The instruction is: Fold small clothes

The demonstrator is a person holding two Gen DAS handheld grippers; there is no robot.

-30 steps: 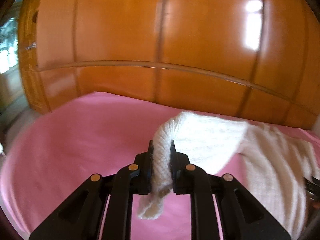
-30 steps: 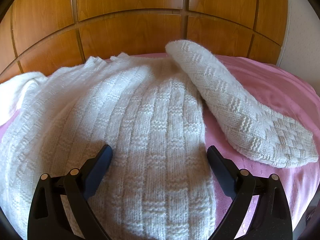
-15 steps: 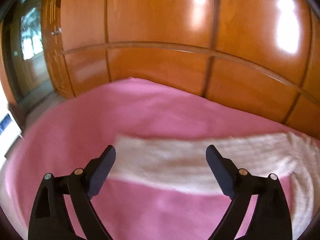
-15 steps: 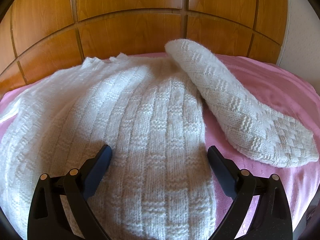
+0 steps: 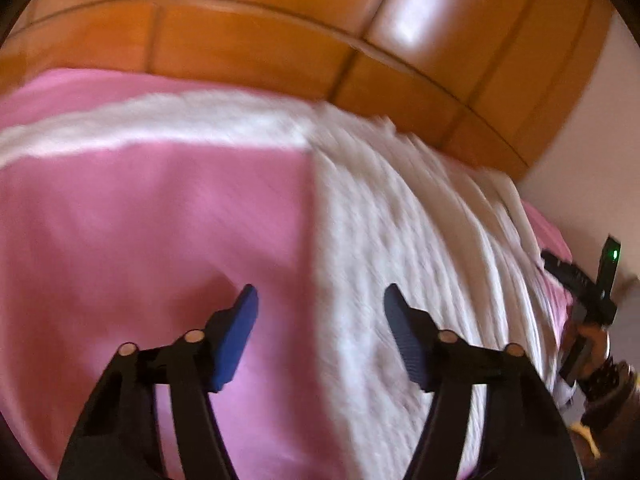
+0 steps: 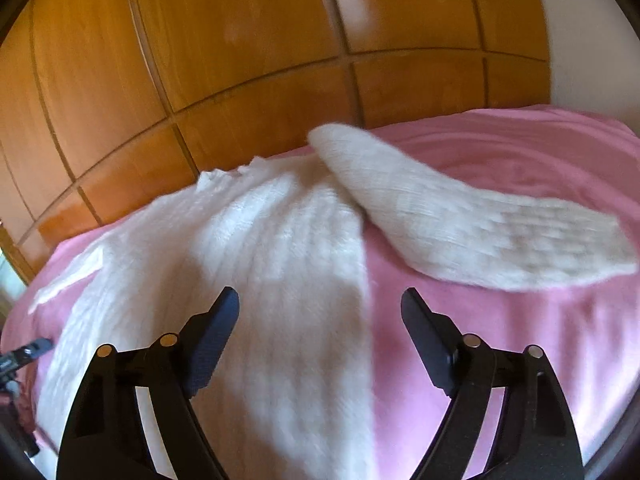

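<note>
A white knitted sweater [image 5: 400, 216] lies flat on a pink bedsheet [image 5: 152, 224]. In the left wrist view its left sleeve [image 5: 160, 120] stretches out to the left along the far side. My left gripper [image 5: 320, 304] is open and empty, over the sweater's left edge. In the right wrist view the sweater's body [image 6: 256, 240] lies ahead and its right sleeve [image 6: 460, 220] angles out to the right. My right gripper [image 6: 320, 304] is open and empty, over the sweater's right side edge. Both views are blurred.
A glossy wooden panelled headboard [image 6: 240, 60] rises behind the bed. A white wall [image 5: 592, 160] stands at the right. The other gripper shows at the right edge of the left wrist view [image 5: 588, 292] and the left edge of the right wrist view [image 6: 24, 352].
My left gripper let go of the left sleeve, which now lies spread out to the left, then swung right toward the sweater's body. My right gripper pulled back and turned slightly right.
</note>
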